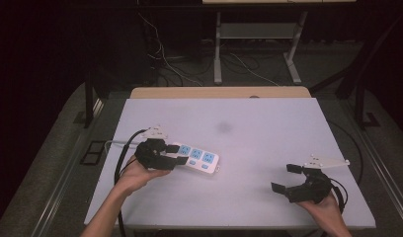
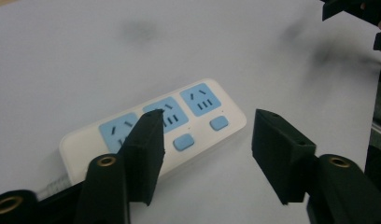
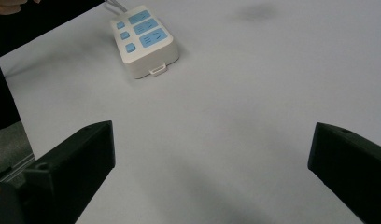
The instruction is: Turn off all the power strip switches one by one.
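Reaching for strip (image 1: 197, 157), left gripper (image 1: 176, 159) jaws spread, one jaw over strip near cord end, other beside it; nothing gripped yet. Strip lies flat on table (image 1: 268, 148), left of middle. Grasp and any move left to do, I judge. Right gripper (image 1: 284, 178) released, well apart, near right edge. Nothing blocks way; only cables on floor behind table.

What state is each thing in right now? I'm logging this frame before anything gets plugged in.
Power strip: lying flat on the table, sockets up, all three sockets empty.
Left gripper: open, jaws over the strip's cable end, not clamped on it.
Right gripper: wide open, holding nothing, apart from the strip.
Table: white top, with a faint dark smudge.
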### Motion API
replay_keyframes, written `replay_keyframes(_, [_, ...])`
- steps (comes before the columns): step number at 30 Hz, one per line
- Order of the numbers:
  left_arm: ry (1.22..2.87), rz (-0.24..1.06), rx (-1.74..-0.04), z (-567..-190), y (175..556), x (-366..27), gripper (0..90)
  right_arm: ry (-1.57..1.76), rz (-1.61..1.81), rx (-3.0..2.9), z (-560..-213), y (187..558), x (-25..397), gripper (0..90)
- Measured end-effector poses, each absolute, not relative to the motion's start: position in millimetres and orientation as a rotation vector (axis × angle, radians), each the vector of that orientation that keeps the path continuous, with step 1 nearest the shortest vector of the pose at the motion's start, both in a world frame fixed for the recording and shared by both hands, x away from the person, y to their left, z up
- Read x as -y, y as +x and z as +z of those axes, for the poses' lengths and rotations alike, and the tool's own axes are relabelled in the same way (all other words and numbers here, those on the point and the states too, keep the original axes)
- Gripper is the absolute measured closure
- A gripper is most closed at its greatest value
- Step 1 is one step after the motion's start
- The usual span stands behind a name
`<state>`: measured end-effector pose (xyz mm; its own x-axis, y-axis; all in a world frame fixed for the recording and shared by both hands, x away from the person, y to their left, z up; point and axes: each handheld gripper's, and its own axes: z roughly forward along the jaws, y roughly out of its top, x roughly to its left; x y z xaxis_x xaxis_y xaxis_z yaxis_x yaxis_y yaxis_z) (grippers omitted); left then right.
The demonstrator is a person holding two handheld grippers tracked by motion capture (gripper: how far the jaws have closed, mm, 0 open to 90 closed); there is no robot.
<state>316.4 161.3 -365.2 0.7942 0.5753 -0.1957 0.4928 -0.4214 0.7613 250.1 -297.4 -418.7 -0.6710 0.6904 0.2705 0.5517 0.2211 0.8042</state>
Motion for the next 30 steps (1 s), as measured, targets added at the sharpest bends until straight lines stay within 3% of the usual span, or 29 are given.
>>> replay_keyframes(7, [2.045,0.125,-0.850,-373,304,-183,20.5,1.203,1.439,-2.341,-419,250,296,0.5])
replay_keyframes(17, [2.006,0.170,-0.913,-395,278,-192,0.3,1.196,1.441,-2.347,-419,250,294,0.5])
replay_keyframes(30, [1.907,0.212,-0.921,-426,260,-194,0.0,1.200,1.439,-2.355,-420,248,293,0.5])
